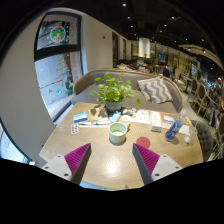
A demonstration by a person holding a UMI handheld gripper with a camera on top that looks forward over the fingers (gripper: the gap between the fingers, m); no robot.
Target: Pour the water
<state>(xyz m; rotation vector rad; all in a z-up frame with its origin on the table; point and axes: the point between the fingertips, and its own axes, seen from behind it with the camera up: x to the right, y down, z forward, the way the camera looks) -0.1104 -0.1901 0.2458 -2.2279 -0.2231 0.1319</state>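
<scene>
In the gripper view the gripper hangs above the near edge of a light wooden tabletop, its 2 magenta pads spread wide with nothing between them — the jaws grip nothing. Just ahead of the fingers, about mid-table, stands a pale green cup, clear of both pads; beyond it, toward the far edge, a leafy potted plant sits beside some small items too blurred to name. Near the right edge lies a blue-capped water bottle — well apart from the cup — and past the table a grey sofa with a patterned cushion backs onto a wall with a poster.
</scene>
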